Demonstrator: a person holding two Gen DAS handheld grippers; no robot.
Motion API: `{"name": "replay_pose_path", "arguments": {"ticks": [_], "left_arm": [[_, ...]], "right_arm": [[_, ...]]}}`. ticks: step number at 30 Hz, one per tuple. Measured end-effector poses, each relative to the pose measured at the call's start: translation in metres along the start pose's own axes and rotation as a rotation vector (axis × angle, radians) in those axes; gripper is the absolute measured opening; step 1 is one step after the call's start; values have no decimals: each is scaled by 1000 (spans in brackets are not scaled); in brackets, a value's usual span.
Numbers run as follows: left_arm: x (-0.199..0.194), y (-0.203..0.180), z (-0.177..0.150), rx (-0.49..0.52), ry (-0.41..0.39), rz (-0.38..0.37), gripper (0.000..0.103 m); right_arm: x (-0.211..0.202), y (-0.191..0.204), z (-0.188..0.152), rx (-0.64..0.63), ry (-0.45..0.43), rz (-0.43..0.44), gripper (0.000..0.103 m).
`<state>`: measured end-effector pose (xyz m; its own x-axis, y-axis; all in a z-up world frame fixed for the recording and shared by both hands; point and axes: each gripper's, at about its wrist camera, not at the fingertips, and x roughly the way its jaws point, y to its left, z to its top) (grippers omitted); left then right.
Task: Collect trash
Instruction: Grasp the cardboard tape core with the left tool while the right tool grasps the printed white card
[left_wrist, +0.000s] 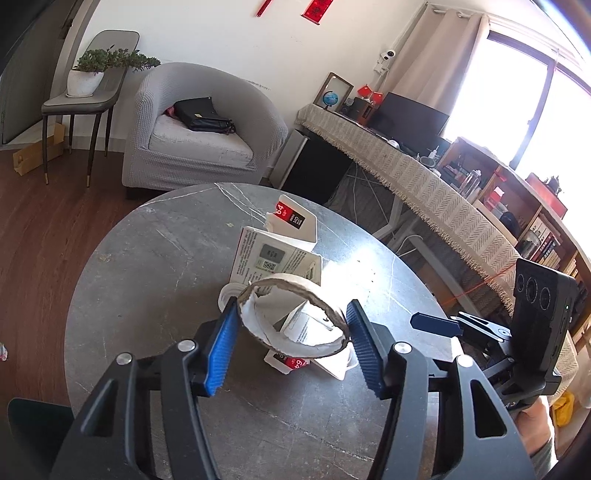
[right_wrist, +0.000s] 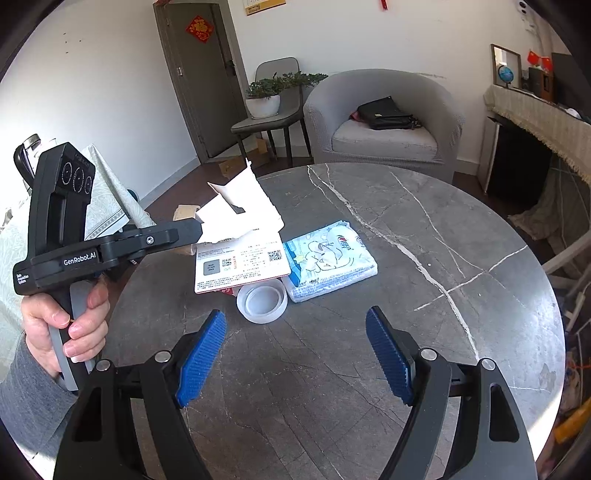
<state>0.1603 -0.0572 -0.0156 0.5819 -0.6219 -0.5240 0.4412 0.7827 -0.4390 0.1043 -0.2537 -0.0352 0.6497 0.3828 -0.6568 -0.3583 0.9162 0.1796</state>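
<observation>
Left tool (left_wrist: 291, 328): pinches cardboard tape ring (left_wrist: 295, 321), raised above counter (left_wrist: 155, 236). Right tool (right_wrist: 295, 354): spread, empty, near plastic lid (right_wrist: 262, 301), leaflet (right_wrist: 240, 264), tissue pack (right_wrist: 330, 264). Risk: thin ring buckling, slipping free.

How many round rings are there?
2. A cardboard ring is held between the left gripper's fingers, above the table. A clear tape roll lies on the table beside the tissue pack. More could hide under the papers.
</observation>
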Motion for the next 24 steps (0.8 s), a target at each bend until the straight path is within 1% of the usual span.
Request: {"name": "replay_pose_path", "arguments": {"ticks": [6, 11, 12, 13, 16, 19, 24], "left_arm": [[-14, -1, 0, -2, -18, 3, 61], [-31, 2, 0, 5, -41, 16, 61], [-35, 3, 0, 8, -46, 19, 61], [-38, 4, 0, 9, -52, 19, 61], [-47, 9, 0, 6, -65, 26, 61], [-52, 15, -1, 3, -64, 36, 61], [-58, 24, -3, 3, -50, 52, 61]], "right_arm": [[-1, 10, 3, -7, -11, 22, 79], [7, 26, 9, -54, -5, 40, 79], [9, 29, 11, -66, -2, 42, 80], [11, 33, 13, -79, 1, 45, 84], [17, 46, 19, -138, 3, 35, 90], [23, 53, 26, -163, 2, 26, 93], [43, 50, 33, -162, 35, 9, 93]]}}
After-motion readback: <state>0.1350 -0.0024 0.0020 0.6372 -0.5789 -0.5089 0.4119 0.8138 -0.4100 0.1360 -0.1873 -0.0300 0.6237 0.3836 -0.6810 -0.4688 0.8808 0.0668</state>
